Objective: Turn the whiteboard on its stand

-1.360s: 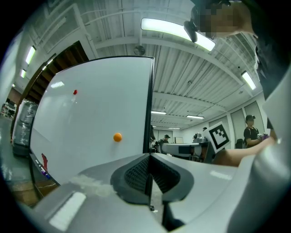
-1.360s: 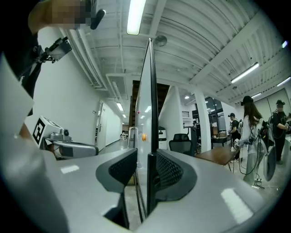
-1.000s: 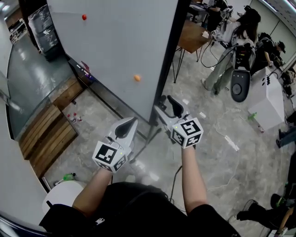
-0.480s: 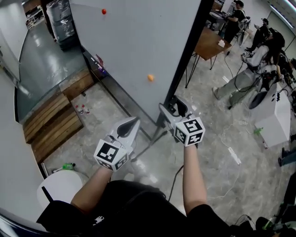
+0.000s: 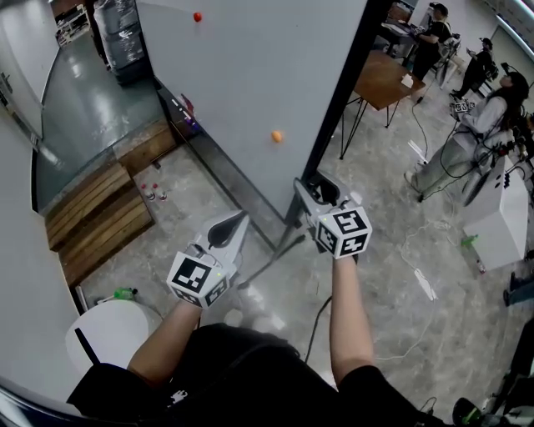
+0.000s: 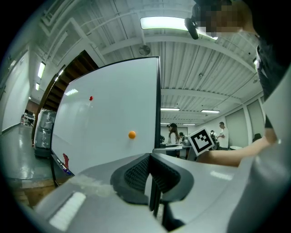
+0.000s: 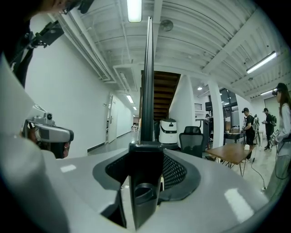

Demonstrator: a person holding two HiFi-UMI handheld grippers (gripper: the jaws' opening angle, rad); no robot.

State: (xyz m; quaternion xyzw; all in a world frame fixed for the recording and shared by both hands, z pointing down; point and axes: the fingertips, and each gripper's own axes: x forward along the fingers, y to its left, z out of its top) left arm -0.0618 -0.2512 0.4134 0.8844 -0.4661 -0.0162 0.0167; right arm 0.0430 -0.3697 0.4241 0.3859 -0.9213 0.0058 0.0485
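Now the right gripper (image 5: 320, 192) is closing around the whiteboard's (image 5: 250, 83) upright edge frame (image 7: 148, 77), which stands between its jaws. The board stretches away left. The left gripper (image 5: 230, 227), pinched shut and empty, hangs farther off.

I see my whiteboard (image 5: 250, 83) standing upright in the upper middle of the head view, white and clean. A black post (image 5: 338, 108) runs along its right edge. A red magnet (image 5: 198, 16) and an orange magnet (image 5: 276, 136) stick on it.
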